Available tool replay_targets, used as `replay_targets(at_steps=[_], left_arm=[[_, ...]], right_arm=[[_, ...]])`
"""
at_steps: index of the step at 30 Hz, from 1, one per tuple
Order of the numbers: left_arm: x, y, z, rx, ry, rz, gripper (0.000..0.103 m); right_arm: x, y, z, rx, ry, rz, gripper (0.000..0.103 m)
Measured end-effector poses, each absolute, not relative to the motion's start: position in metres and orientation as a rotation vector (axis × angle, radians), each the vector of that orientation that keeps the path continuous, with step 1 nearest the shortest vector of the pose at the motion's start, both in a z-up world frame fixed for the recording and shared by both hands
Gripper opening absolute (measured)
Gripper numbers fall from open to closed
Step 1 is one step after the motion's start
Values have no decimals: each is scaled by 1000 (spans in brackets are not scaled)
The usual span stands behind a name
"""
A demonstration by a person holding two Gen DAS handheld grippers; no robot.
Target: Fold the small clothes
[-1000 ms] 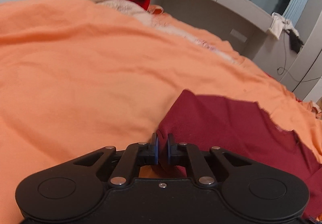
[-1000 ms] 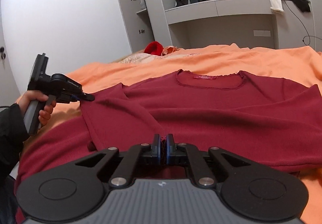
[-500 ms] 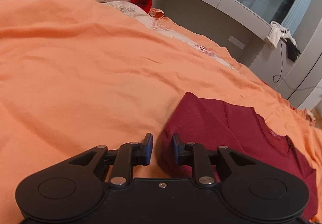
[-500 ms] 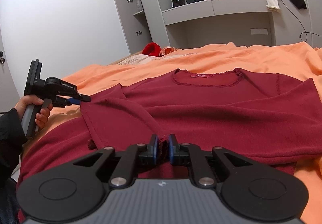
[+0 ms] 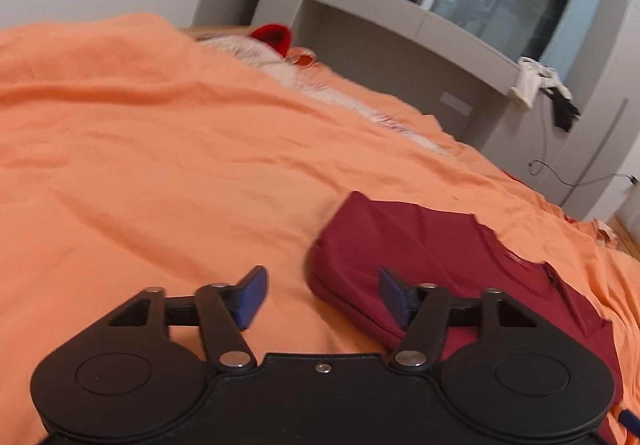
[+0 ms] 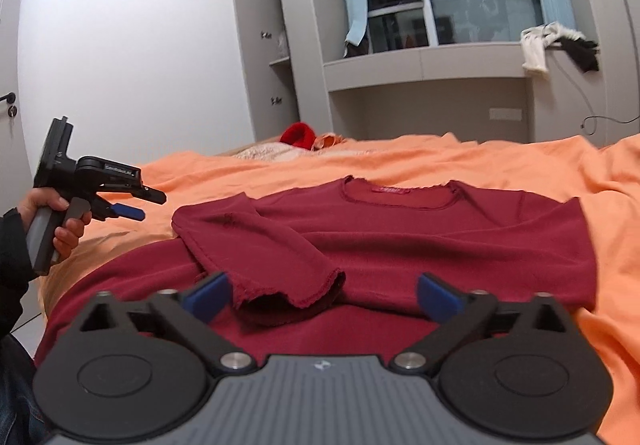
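A dark red long-sleeved top [image 6: 420, 237] lies flat on the orange bed cover [image 6: 520, 161], neckline away from me. Its left sleeve [image 6: 264, 257] is folded across the front, cuff near my right gripper. My right gripper [image 6: 320, 297] is open and empty, just above the cuff. My left gripper [image 5: 320, 297] is open and empty, lifted beside the folded shoulder of the top [image 5: 420, 249]. It also shows at the left of the right wrist view [image 6: 132, 205], held in a hand.
A bright red item [image 6: 298, 133] and pale cloth lie at the bed's far end. Grey cabinets and a window shelf [image 6: 424, 65] with draped cloths [image 6: 536, 45] stand behind the bed. A cable [image 6: 600, 121] hangs at the right wall.
Both grippers opened and let go of the top. The sleeve now lies folded over the front. Both grippers lifted and drew back slightly.
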State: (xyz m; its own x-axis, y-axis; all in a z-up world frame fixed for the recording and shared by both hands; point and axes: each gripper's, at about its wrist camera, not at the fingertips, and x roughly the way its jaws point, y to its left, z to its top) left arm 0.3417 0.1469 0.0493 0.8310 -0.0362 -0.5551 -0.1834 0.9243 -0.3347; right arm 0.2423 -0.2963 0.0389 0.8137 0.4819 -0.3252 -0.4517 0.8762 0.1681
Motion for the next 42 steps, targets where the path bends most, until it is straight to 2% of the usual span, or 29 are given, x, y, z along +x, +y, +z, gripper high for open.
replay_targets(at_steps=[1,6,10,25,35,42], left_arm=[[334,142,51,-382,579,69,77],[290,121,52,-379,535,24,89],[250,103,49,-351,490,32,102],[138,73,26,-329,440,12,102],[111,70,13,-286,475,5,102],[108,74,12,-300,477,2,102]], right_arm=[[237,-297,40,84,364,493,103],[207,-309,44,112,334,456,103],[181,-323,42,158,330,412,103],[79,-358,3,269,436,217,103],[51,-296,2,-195,443,249,103],[30,-226,-37,-837,400,305,103]])
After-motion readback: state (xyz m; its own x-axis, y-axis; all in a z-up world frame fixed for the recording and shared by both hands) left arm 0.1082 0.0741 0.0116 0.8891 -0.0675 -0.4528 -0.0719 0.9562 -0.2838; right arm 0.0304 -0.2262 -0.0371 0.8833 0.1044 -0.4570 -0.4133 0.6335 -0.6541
